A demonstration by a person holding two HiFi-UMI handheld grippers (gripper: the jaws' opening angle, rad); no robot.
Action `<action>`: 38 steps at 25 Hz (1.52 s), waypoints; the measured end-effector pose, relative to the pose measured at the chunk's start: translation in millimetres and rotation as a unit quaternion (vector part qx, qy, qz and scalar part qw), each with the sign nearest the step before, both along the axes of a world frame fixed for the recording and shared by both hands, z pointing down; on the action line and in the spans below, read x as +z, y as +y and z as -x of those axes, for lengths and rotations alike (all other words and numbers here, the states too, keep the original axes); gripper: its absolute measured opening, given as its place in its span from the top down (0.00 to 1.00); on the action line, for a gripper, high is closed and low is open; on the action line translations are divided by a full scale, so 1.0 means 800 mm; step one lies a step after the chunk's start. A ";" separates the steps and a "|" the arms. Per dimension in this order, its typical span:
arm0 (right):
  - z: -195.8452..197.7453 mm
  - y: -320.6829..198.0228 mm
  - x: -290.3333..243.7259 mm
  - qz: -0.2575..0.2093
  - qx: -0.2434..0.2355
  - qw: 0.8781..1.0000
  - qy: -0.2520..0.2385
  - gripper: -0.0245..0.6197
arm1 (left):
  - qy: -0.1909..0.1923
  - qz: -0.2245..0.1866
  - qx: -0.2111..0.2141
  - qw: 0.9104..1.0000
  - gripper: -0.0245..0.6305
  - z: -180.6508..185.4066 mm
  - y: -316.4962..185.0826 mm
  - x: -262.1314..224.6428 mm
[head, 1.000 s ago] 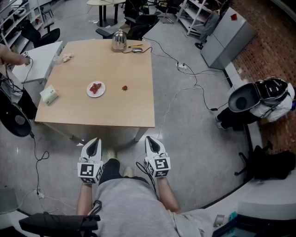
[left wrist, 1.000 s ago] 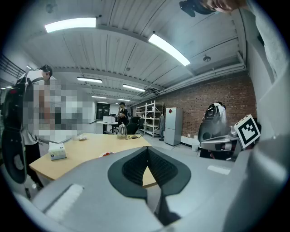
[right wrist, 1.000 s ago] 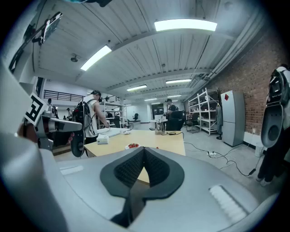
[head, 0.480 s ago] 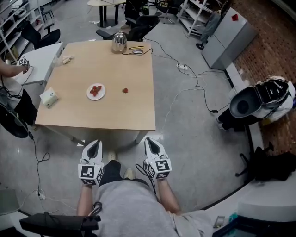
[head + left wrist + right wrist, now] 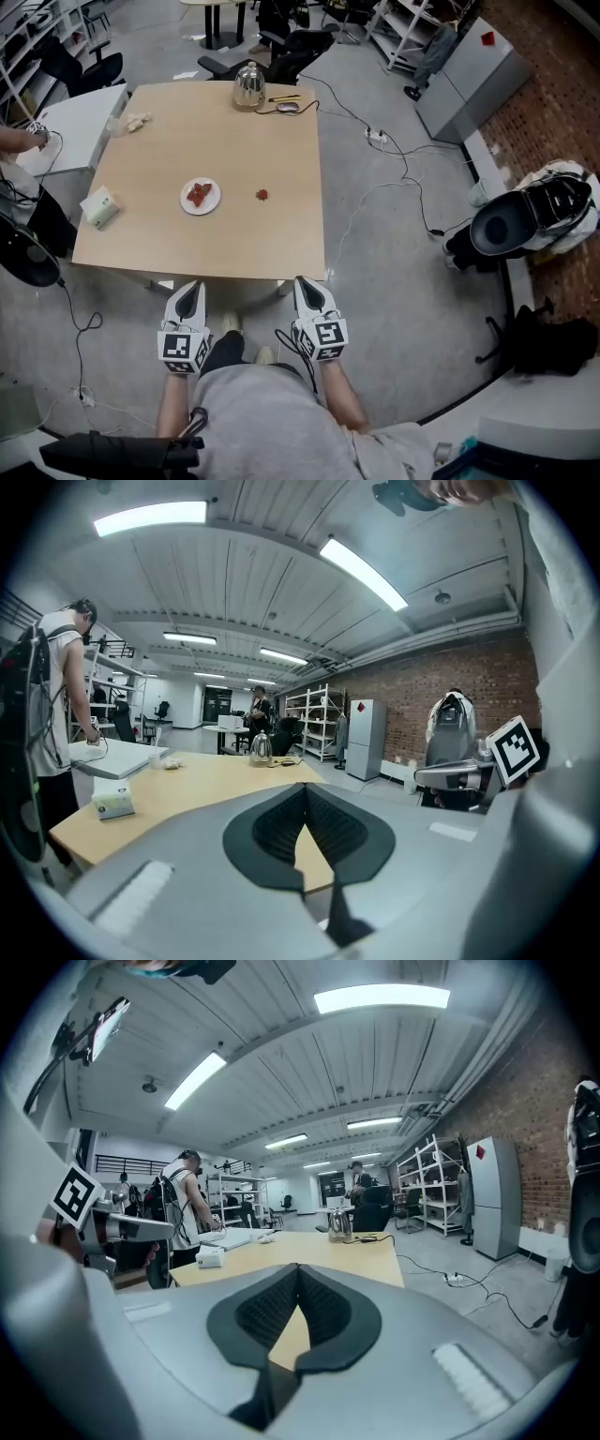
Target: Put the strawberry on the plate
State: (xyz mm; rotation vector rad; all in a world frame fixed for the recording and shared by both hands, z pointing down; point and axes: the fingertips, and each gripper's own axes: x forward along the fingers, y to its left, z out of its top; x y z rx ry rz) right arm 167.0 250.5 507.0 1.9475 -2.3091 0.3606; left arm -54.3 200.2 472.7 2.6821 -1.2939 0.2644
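Left hand-held gripper (image 5: 190,286) and right hand-held gripper (image 5: 307,283): jaws closed together, nothing held, both short of the counter (image 5: 187,122). The strawberry (image 5: 262,195) lies on the bare counter, right of the plate (image 5: 213,202), not touching it.

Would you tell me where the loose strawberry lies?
In the head view, the strawberry lies on the table, just right of the plate.

On the table (image 5: 253,244), the plate (image 5: 212,204) sits left of centre. The strawberry (image 5: 262,195) lies right of the plate, apart from it. The box (image 5: 100,207) lies left of the plate, near the edge. The kettle (image 5: 248,86) stands well behind the plate, at the far edge.
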 end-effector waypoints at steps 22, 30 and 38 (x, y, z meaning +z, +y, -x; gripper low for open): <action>0.035 -0.161 0.013 0.028 0.069 0.997 0.020 0.95 | 0.011 0.014 0.041 0.999 0.93 0.053 -0.193 0.017; 0.029 -0.197 0.026 0.040 0.074 0.996 0.032 0.95 | 0.012 0.024 0.043 0.999 0.93 0.054 -0.223 0.029; 0.015 -0.245 0.050 0.057 0.061 0.996 0.030 0.95 | 0.003 0.037 0.026 0.999 0.93 0.047 -0.255 0.042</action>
